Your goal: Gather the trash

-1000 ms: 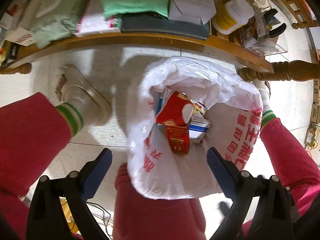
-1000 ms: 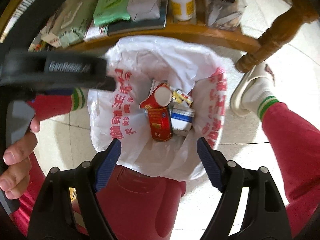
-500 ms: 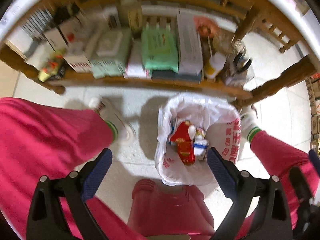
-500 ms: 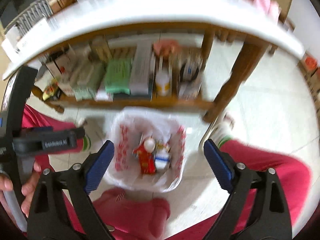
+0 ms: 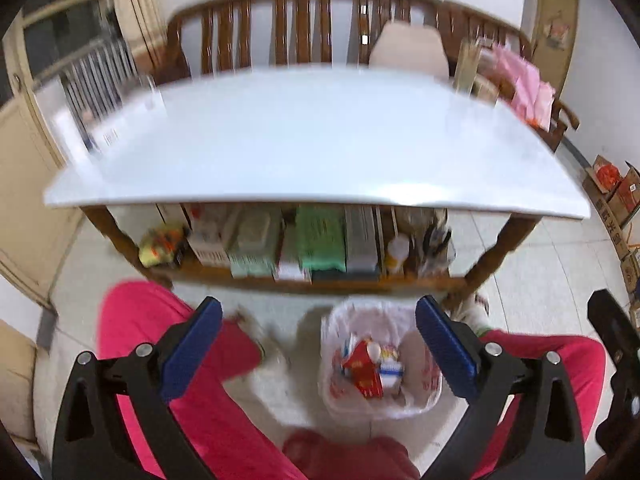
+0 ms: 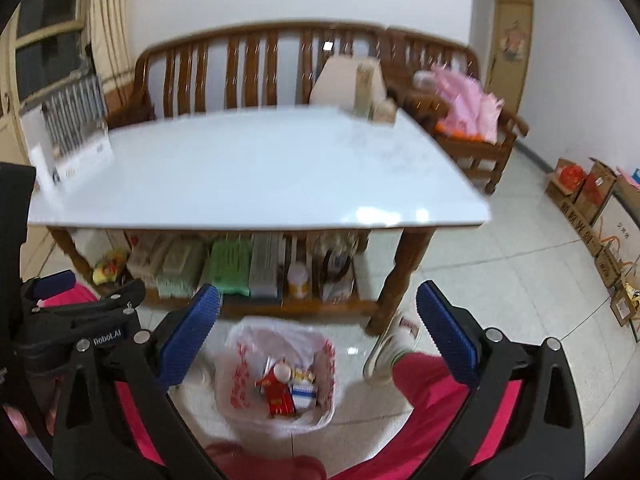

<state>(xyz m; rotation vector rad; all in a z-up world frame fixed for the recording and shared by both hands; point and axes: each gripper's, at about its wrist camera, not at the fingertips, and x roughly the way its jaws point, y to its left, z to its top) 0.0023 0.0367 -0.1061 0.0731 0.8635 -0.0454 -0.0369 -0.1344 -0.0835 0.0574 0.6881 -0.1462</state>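
Note:
A white plastic bag (image 5: 422, 396) with red print stands on the tiled floor between a person's legs in red trousers. It holds trash: a red carton (image 5: 366, 372) and a small blue-and-white box (image 5: 392, 370). My left gripper (image 5: 318, 320) hangs high above the bag, open, with nothing between its blue pads. My right gripper (image 6: 318, 300) is also well above the bag (image 6: 240, 380); its jaws are opening and nothing is between them. The red carton (image 6: 278, 394) lies in the bag's middle. The left gripper's black body (image 6: 80, 328) shows at the left of the right wrist view.
A white-topped wooden table (image 6: 260, 172) stands beyond the bag, with a lower shelf (image 6: 240, 268) packed with boxes, packets and a bottle. A wooden bench (image 6: 248, 68) is behind it. Cardboard boxes (image 6: 588, 196) line the right wall. A white shoe (image 6: 394, 340) rests beside the table leg.
Both grippers have risen away from the bag and tipped upward, so the bag looks small and the table top and bench have come into view. The right jaws have widened.

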